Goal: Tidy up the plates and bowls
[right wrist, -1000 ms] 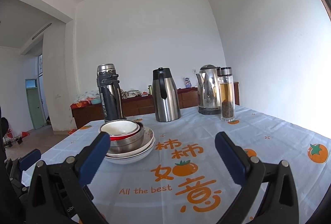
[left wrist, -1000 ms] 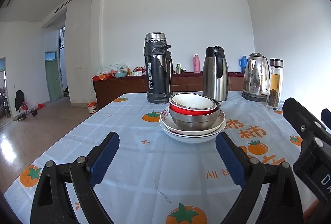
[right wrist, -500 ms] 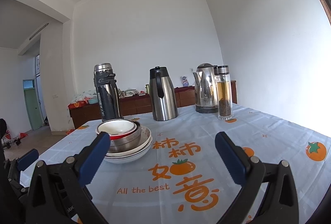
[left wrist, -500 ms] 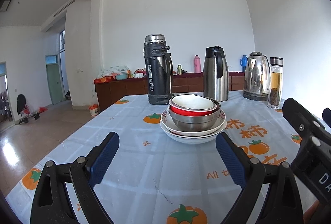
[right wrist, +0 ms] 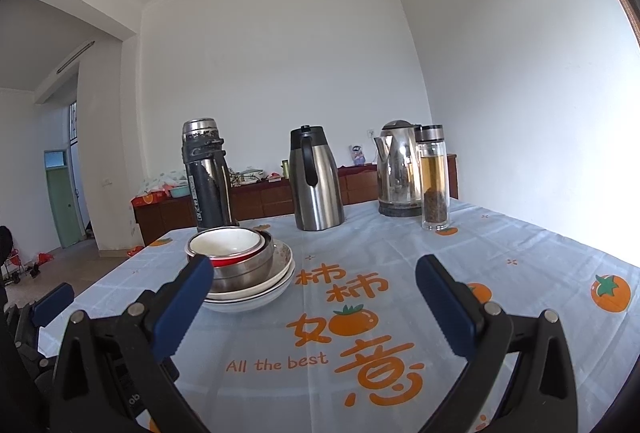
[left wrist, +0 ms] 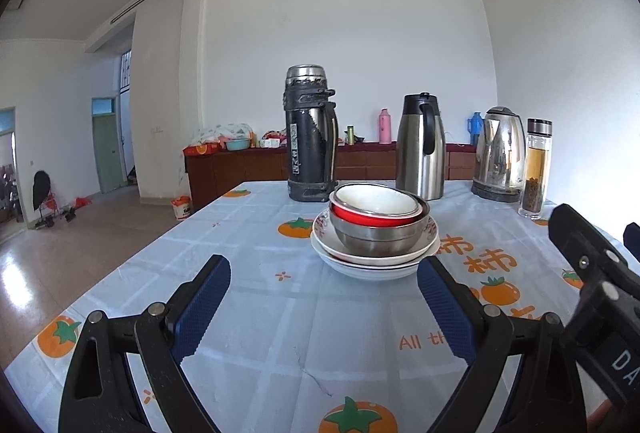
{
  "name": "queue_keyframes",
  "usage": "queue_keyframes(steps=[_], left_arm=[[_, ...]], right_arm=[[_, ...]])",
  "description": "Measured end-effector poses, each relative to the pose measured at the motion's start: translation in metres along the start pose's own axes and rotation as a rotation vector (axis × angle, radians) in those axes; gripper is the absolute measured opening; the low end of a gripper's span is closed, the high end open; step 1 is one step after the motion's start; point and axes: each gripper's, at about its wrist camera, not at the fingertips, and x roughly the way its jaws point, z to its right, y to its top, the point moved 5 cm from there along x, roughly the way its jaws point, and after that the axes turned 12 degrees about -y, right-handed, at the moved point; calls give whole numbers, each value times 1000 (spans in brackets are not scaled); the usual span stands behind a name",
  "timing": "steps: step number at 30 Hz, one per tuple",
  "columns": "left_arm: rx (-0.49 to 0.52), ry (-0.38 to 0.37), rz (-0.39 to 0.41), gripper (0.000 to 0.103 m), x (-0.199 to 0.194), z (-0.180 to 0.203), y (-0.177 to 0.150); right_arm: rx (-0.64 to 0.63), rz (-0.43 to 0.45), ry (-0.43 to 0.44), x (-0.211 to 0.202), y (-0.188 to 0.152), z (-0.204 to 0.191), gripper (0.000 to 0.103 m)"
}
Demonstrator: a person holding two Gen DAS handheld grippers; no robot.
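A stack of dishes stands mid-table: a white-lined red bowl (left wrist: 376,207) nested in a steel bowl (left wrist: 378,239), on shallow white plates (left wrist: 372,265). My left gripper (left wrist: 324,293) is open, low over the cloth just short of the stack, nothing between its blue pads. In the right wrist view the same red bowl (right wrist: 224,245) and plates (right wrist: 260,293) sit ahead to the left. My right gripper (right wrist: 314,297) is open and empty; its left finger overlaps the stack's near edge in the picture. The right gripper's body (left wrist: 592,293) shows at the left view's right edge.
Behind the stack stand a black thermos (left wrist: 310,137), a steel carafe (left wrist: 422,147), an electric kettle (left wrist: 500,155) and a glass tea bottle (left wrist: 536,169). The tablecloth (right wrist: 400,313) carries orange fruit prints. The table's left edge drops to a tiled floor (left wrist: 60,245). A sideboard lines the far wall.
Both grippers have drifted slightly toward the stack, which sits a little larger and nearer in both views. Both stay open; no dish has moved.
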Motion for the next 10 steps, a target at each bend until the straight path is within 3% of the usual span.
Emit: queue_keyframes(steps=[10], left_arm=[[22, -5, 12, 97, -2, 6, 1]], right_arm=[[-2, -4, 2, 1, -1, -3, 103]])
